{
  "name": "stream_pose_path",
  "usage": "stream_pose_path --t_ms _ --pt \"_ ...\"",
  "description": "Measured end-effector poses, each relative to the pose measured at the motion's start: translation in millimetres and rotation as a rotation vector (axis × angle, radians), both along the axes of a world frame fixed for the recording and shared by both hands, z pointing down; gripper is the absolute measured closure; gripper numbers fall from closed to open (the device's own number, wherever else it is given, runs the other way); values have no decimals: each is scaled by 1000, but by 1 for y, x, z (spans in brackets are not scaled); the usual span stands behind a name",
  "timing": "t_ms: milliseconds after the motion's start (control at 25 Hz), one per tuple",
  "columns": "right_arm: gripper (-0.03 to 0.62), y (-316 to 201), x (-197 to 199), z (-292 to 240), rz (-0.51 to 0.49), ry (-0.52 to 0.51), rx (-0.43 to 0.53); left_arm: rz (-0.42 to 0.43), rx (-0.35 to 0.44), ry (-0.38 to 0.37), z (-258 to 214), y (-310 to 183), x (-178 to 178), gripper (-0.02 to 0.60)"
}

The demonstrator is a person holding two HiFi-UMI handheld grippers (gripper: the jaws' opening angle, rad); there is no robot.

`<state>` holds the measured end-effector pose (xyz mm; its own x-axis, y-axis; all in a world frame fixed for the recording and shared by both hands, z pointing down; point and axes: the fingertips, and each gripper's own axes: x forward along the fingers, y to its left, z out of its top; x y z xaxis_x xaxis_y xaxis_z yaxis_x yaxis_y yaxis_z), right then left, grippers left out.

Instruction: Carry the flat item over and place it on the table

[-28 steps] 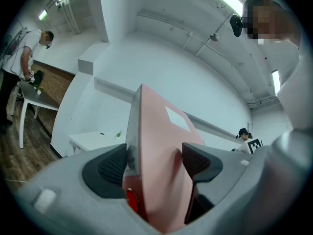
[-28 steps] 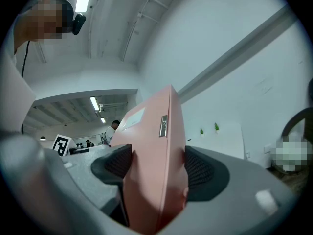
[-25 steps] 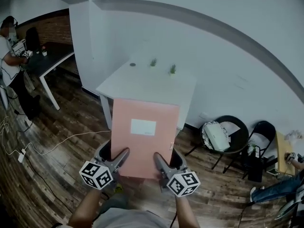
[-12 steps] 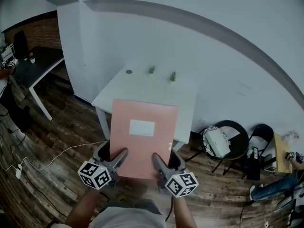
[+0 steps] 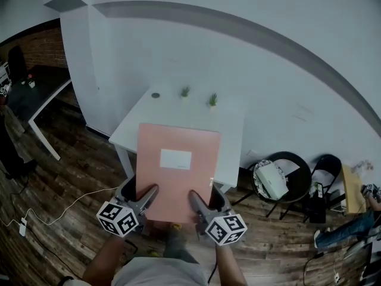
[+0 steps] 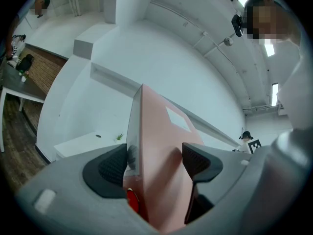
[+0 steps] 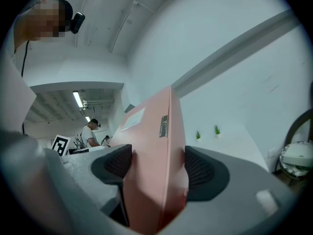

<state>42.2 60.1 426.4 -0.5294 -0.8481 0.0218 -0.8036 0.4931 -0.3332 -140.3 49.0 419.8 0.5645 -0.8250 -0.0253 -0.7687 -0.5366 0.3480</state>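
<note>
- Folder (image 5: 177, 171), salmon pink with a white label (image 5: 176, 159) on its face, fills the centre of the head view. I hold it nearly flat in the air by its near edge, and it is not yet set down.
- My left gripper (image 5: 149, 194) is clamped on the folder's near-left part. In the left gripper view both pads press the pink board from either side.
- My right gripper (image 5: 195, 196) is closed on the near-right part the same way, below a small metal clasp (image 7: 164, 126) on the folder's edge.
- The white table (image 5: 235, 130) lies in the upper middle of the frame. The folder's far half overlaps the tabletop in the picture, while its near half hangs over the wooden floor (image 5: 71, 177).
- Two small potted plants (image 5: 212, 100) and a dark round thing (image 5: 155, 95) stand along the table's far edge, clear of the open middle of the top.
- I judge the carry to be nearly done. What is left is to reach over the tabletop, lower the folder flat and open both grips.
- At the right of the frame stands a dark chair (image 5: 297, 165) with a white bundle on it, well apart from the table's near side.
</note>
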Motion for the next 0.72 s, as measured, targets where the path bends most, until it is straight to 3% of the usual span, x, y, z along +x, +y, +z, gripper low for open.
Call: stream_pose_path --t_ms 720 --pt "263 -192 23 25 -30 -21 -63 -29 -63 -20 23 -187 24 230"
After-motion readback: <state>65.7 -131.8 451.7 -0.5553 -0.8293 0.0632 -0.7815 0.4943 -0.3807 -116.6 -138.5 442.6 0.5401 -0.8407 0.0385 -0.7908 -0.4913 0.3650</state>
